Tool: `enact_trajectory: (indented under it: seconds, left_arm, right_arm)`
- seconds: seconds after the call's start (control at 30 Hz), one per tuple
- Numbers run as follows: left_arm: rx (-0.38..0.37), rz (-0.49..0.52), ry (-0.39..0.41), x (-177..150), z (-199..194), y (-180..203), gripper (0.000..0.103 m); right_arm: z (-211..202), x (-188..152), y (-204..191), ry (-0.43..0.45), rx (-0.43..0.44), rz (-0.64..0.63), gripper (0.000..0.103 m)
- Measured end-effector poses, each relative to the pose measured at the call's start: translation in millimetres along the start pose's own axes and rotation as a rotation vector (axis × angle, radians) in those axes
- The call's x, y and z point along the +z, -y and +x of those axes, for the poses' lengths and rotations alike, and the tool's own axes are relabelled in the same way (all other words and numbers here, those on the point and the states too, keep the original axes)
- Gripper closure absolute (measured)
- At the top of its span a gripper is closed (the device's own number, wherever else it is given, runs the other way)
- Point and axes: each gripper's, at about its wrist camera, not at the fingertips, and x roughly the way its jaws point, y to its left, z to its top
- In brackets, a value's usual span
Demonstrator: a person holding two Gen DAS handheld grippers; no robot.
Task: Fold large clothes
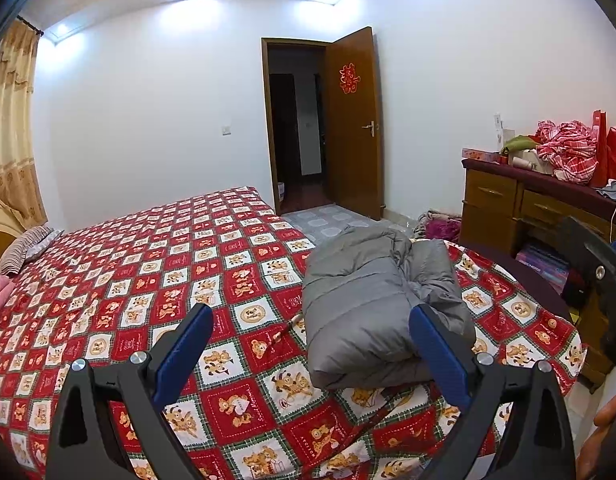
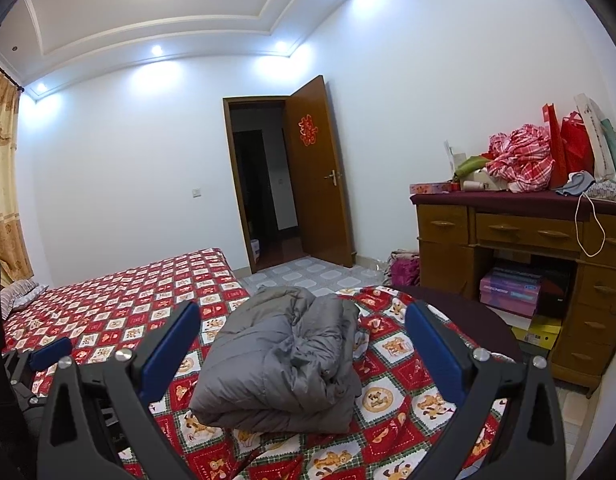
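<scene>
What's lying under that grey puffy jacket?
The folded grey jacket rests on the red cartoon-patterned bedspread. Whatever might lie directly beneath the bundle is covered.

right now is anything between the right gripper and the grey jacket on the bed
Nothing visible. The open right gripper faces the folded grey jacket directly, with only bare bedspread around it.

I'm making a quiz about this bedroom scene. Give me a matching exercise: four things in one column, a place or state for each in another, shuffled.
Things:
1. grey puffy quilted jacket
2. brown wooden door
3. red-and-white plaid cloth
4. pink shoebox

Places or states:
A. standing open
B. folded on the red cartoon-print bedspread
C. under the brown wooden desk
D. heaped on the desk top

Pairs: 1-B, 2-A, 3-D, 4-C
</scene>
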Motion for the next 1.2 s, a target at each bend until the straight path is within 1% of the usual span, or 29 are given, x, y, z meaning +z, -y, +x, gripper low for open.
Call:
enact_trajectory:
  seconds: [0.87, 0.93, 1.1, 1.2]
  left_arm:
    - [0.009, -0.002, 0.013, -1.6, -1.1, -5.6, 0.004]
    - [0.012, 0.004, 0.015, -1.5, -0.2, -6.0, 0.004]
    - [0.049, 0.042, 0.025, -0.4, 2.8, -4.1, 0.004]
    - [0.036, 0.041, 0.025, 0.1, 3.5, -5.7, 0.004]
  right_arm:
    - [-0.8, 1.0, -2.1, 0.002, 0.008, -0.001, 0.000]
    - [-0.5, 0.9, -1.9, 0.000, 0.006, -0.002, 0.000]
    - [2.8, 0.9, 1.1, -0.009, -0.002, 0.007, 0.000]
    - [3.4, 0.4, 2.5, -0.015, -0.002, 0.012, 0.000]
